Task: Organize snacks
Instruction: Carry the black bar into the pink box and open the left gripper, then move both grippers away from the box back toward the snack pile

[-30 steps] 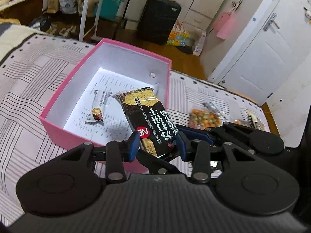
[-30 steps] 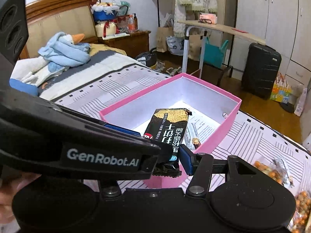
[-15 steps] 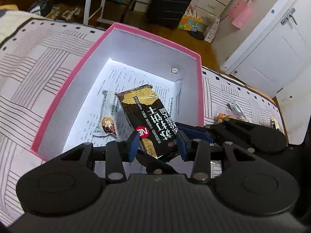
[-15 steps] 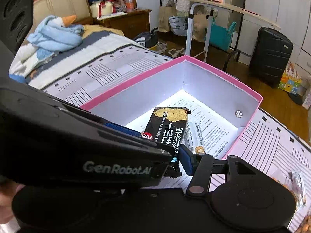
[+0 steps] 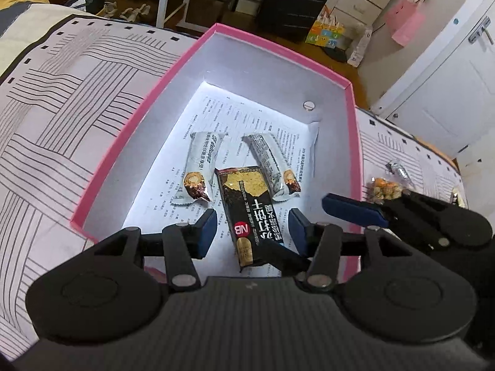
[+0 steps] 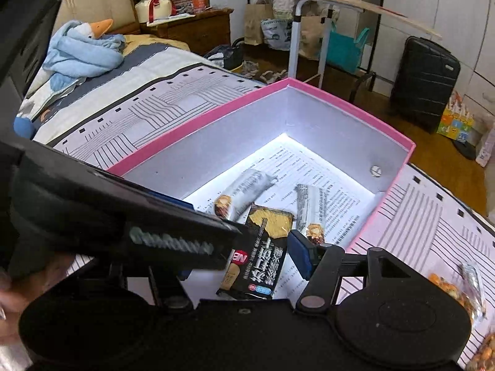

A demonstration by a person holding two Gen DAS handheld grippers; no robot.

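Note:
A pink box [image 5: 148, 105] with white walls sits on the patterned bed cover. On its paper-lined floor lie two silver-wrapped bars [image 5: 198, 167] [image 5: 272, 164] and a black cracker packet [image 5: 247, 213]. My left gripper [image 5: 252, 232] hangs low over the box's near end, jaws opening. The packet lies between its blue pads with a gap on each side. In the right wrist view the packet [image 6: 263, 247] lies flat beside the right gripper [image 6: 241, 259], whose jaws are opening too. Its right pad [image 6: 300, 253] touches nothing, and the left gripper's body hides the other finger. One silver bar [image 6: 309, 213] ends just beyond that pad.
Bags of coated peanuts [image 5: 385, 187] [image 6: 448, 287] and a small silver sweet [image 5: 397, 167] lie on the cover right of the box. A blue plush goose [image 6: 83, 49] rests on the bed far left. A black suitcase [image 6: 423, 83] stands on the floor beyond.
Both grippers sank into the box. The left jaws spread and let go of the black packet, which now lies flat. A second silver bar has come into view beside it.

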